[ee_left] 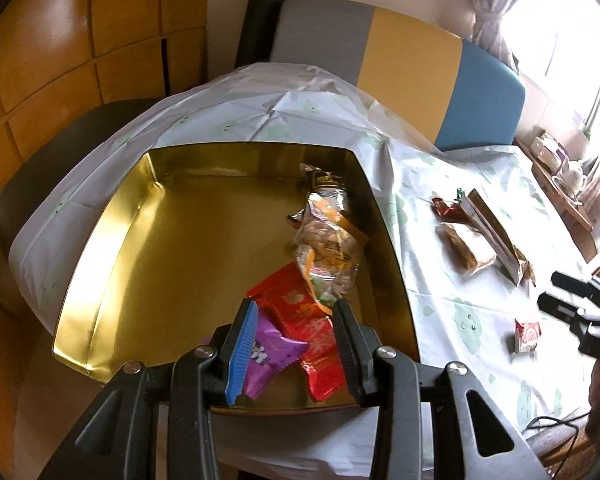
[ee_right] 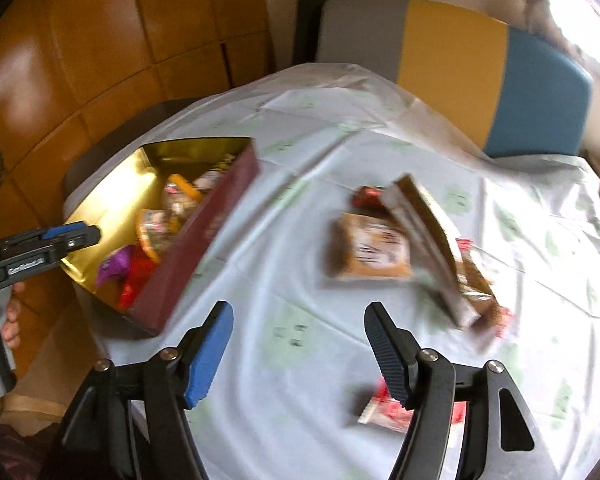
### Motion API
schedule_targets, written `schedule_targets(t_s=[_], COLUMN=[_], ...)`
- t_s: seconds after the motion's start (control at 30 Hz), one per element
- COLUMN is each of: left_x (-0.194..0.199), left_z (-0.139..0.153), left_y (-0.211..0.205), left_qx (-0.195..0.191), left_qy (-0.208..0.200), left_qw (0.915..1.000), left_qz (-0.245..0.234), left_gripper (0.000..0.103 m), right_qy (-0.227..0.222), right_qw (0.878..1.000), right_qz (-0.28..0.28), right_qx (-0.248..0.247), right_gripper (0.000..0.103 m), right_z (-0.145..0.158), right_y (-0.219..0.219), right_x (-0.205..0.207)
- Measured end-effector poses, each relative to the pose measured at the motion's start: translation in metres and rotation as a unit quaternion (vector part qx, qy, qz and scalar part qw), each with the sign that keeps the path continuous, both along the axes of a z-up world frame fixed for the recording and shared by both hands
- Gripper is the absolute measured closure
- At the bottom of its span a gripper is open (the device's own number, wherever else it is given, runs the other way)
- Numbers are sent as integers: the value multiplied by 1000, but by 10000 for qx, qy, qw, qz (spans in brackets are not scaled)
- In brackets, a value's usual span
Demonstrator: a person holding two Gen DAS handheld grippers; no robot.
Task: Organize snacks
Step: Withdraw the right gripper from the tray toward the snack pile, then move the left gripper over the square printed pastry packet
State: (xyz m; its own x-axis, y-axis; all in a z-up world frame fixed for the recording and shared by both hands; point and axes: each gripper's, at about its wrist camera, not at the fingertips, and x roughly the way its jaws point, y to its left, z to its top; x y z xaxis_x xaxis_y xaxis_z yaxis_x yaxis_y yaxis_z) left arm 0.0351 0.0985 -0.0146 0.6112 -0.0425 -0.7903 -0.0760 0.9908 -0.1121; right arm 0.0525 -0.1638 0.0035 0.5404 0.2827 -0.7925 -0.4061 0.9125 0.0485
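The right gripper (ee_right: 298, 354) has wide, empty jaws above the worktop (ee_right: 284, 240); the left gripper (ee_left: 294, 346), narrower and empty, hangs over the tin (ee_left: 112, 216). Several snacks (ee_left: 320, 248) are boxed; four packets (ee_right: 374, 254) remain outside. No lettering is legible.

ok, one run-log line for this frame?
left gripper: open, over tin | right gripper: open, empty, above tablecloth | red-white packet: loose near right gripper
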Motion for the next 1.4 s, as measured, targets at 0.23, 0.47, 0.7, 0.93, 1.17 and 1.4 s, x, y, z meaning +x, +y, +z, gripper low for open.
schedule_targets(t_s=[0.23, 0.47, 0.7, 0.93, 1.17, 1.4], left_x=[-1, 3, 11, 19, 25, 32], left_z=[4, 10, 9, 1, -6, -10], left_y=[-18, -46, -78, -111, -131, -148], left_qx=[168, 506, 700, 768, 862, 964], left_qy=[-47, -99, -25, 137, 259, 321], left_qw=[9996, 9969, 9922, 9862, 9815, 9767], left_qz=[-230, -602, -1032, -1463, -1689, -1891], left_gripper=[64, 63, 63, 63, 63, 63], right_qy=[-137, -101, 230, 265, 257, 229], right_qw=[9987, 9894, 9649, 9635, 9645, 9652], right_qz=[-385, -1409, -2607, -2656, -2623, -2601], right_qx=[-318, -331, 219, 188, 159, 156], right_gripper=[27, 26, 22, 20, 19, 19], right_z=[7, -6, -11, -11, -11, -8], right_y=[-48, -120, -175, -174, -170, -168], right_x=[8, 25, 34, 31, 33, 32])
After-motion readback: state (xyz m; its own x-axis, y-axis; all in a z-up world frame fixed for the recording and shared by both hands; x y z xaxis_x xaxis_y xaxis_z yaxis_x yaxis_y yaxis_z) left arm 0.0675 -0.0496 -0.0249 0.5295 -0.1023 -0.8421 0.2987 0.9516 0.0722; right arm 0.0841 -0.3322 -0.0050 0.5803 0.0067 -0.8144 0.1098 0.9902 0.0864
